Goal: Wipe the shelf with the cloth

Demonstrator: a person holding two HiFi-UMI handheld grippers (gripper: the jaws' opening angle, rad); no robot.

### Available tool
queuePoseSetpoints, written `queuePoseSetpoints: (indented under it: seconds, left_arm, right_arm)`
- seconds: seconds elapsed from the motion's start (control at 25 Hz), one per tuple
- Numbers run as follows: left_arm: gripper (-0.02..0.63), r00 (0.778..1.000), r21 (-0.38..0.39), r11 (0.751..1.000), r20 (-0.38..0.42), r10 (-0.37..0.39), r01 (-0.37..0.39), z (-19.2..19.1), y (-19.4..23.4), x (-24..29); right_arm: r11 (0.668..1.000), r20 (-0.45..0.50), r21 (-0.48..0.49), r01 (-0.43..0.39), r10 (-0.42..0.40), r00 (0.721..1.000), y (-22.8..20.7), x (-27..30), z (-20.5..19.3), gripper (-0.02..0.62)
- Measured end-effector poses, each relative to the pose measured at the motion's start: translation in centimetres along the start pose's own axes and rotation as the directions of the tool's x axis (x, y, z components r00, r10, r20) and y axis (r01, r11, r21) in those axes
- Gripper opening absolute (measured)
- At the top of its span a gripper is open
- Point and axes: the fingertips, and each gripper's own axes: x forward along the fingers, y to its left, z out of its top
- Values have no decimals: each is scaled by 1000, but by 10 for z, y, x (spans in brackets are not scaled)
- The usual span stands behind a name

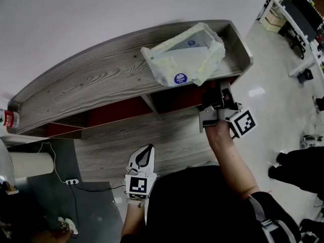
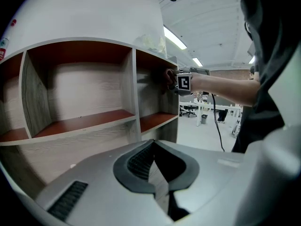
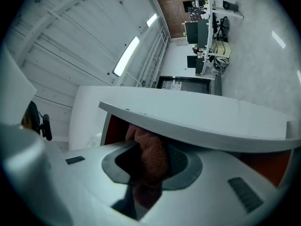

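Note:
The grey wood shelf unit (image 1: 96, 82) with red-brown compartment floors (image 2: 84, 121) stands in front of me. A brown-red terry cloth (image 3: 150, 154) is pinched in my right gripper (image 3: 149, 166), which is shut on it. In the head view that right gripper (image 1: 215, 105) reaches into the upper right compartment, just under the top board; the cloth is hidden there. The left gripper view shows it, with its marker cube (image 2: 184, 82), at that compartment's mouth. My left gripper (image 1: 144, 153) hangs back near my body, its jaws (image 2: 153, 145) shut and holding nothing.
A pale plastic bag (image 1: 185, 54) lies on the shelf top at the right. A red-labelled bottle (image 1: 7, 119) stands at the far left. A white roll (image 1: 30, 165) and a power strip with cable (image 1: 72, 181) are at lower left. Desks (image 1: 298, 14) stand far right.

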Motion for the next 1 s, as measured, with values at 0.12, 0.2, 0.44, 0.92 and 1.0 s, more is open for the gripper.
queuePoseSetpoints:
  seconds: [0.12,0.2,0.44,0.92,1.0]
  left_arm:
    - [6,1000,-1,1000,-6,4,-4,-1,0,-1]
    - [6,1000,-1,1000,-7,8,-8,-1,1,-2]
    - [6,1000,-4,1000,-13,19,-19,-4,3,-5]
    - [6,1000,-6,1000,-11,26,-26,-3,7,-6]
    - [6,1000,-7,1000,-9,24,-24,-3,7,-5]
  right_arm:
    - [1000,12,20,-4,4,1000,-1,10,2,98]
    - [1000,15,26,0,0,1000,-5,18,2,99]
    - [999,15,29,45,-46,999,-29,37,-4,100]
    - [963,-24,43,268,-267,963,-114,6,-29,100]
    - [957,-31,49,287,-286,958,-119,0,-31,100]
